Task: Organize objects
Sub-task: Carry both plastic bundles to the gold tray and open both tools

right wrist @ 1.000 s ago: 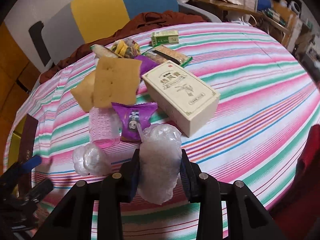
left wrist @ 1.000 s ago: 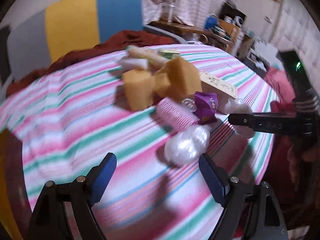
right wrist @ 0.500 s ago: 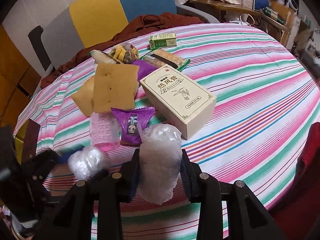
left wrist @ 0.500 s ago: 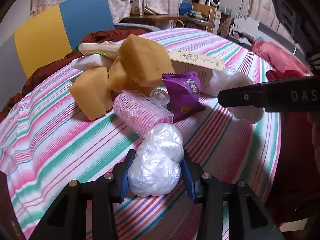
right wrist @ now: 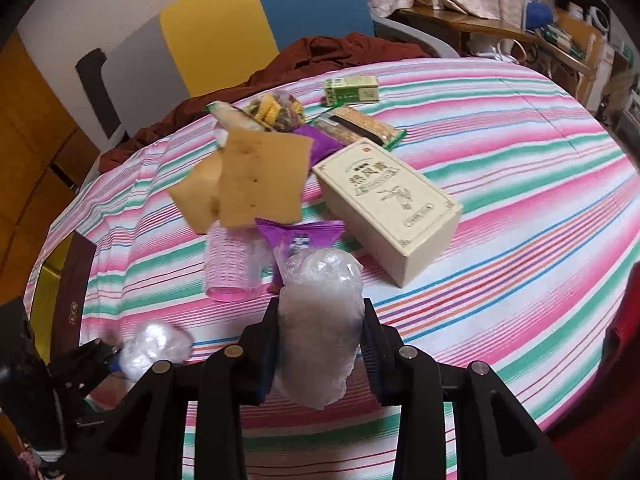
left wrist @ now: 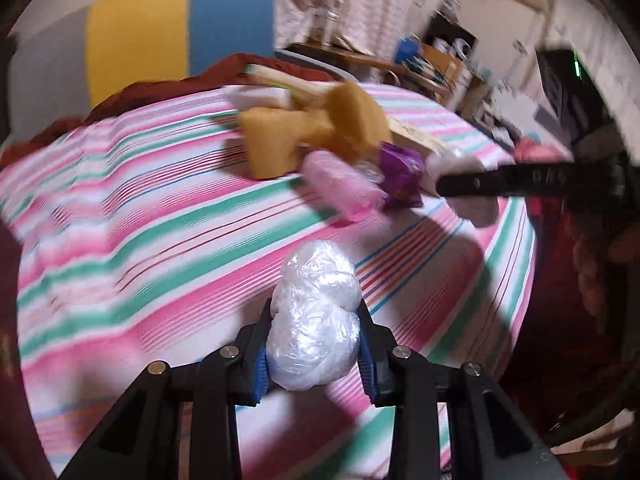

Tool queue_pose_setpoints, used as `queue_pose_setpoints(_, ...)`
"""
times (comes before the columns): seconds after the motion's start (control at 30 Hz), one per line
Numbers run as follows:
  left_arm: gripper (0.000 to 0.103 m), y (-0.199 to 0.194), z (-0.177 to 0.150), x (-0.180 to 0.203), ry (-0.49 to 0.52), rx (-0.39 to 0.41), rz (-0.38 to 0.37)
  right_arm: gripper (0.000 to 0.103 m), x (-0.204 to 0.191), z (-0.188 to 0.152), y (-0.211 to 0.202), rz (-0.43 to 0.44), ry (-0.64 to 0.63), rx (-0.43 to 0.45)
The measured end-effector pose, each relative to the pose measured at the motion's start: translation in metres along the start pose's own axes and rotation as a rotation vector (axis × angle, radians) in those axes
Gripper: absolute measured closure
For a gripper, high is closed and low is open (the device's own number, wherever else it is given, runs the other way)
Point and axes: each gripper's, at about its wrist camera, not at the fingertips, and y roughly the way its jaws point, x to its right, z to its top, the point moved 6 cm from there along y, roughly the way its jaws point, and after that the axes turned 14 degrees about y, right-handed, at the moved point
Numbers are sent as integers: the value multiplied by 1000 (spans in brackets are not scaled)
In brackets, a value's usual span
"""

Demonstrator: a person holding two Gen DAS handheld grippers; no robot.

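Two grippers, each pinching a plastic wad. Left gripper (left wrist: 314, 354) is closing onto a white wad (left wrist: 314, 320) — right gripper (right wrist: 320, 354) clamps a clear wad (right wrist: 320, 320) above the striped tablecloth (right wrist: 520, 240).

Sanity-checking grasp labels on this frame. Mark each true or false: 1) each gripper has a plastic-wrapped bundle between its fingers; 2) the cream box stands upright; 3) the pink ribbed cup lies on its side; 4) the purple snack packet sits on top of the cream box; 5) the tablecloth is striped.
1) True: left gripper is closing on a white plastic bundle; right gripper grips a clear plastic bundle.
2) False: the cream box lies flat.
3) True: pink ribbed cup.
4) False: the purple snack packet lies on the tablecloth beside the box.
5) True.
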Motion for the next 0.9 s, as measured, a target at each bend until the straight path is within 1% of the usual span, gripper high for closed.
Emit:
queue_pose_setpoints(0.03,68,-12,-6,-9,-44,19,-5,66,-2,-1,0,-5,-12,2)
queue_pose_setpoints(0.07,68,-17,-6,-11,-64,30,-8,66,-5,-2,1,-15,-30,5)
queue_pose_setpoints(0.1,68,-17,-2,-13,-81,44,-7,66,-7,-3,2,-24,-49,8)
queue_pose_setpoints(0.2,68,-49,-7,-26,-110,100,21,66,-12,-6,4,-11,-68,0)
queue_pose_setpoints(0.23,68,-64,-9,-32,-120,125,33,66,-13,-7,5,-3,-68,-3)
queue_pose_setpoints(0.27,68,-70,-4,-35,-125,134,45,66,-13,-8,5,2,-67,-4)
queue_pose_setpoints(0.33,68,-92,-10,-49,-139,152,99,66,-15,-9,5,22,-61,-7)
queue_pose_setpoints(0.37,68,-87,-6,-54,-148,157,115,66,-17,-10,4,31,-60,-6)
queue_pose_setpoints(0.4,68,-94,-10,-62,-162,162,133,66,-19,-11,3,41,-64,-3)
queue_pose_setpoints(0.43,68,-104,-16,-74,-189,166,160,66,-22,-12,2,49,-72,3)
queue_pose_setpoints(0.47,68,-106,-20,-80,-207,164,172,66,-26,-12,0,54,-85,15)
queue_pose_setpoints(0.6,68,-125,-50,-120,-312,153,231,66,-55,-18,-16,40,-246,129)
queue_pose_setpoints(0.67,68,-134,-66,-138,-361,146,267,66,-68,-22,-21,56,-286,151)
queue_pose_setpoints(0.8,68,-154,-95,-171,-432,131,338,66,-98,-40,-29,116,-323,144)
queue_pose_setpoints(0.87,68,-162,-110,-188,-470,119,369,66,-118,-53,-32,167,-337,132)
queue_pose_setpoints(0.9,68,-166,-116,-195,-483,111,382,66,-130,-60,-34,205,-340,122)
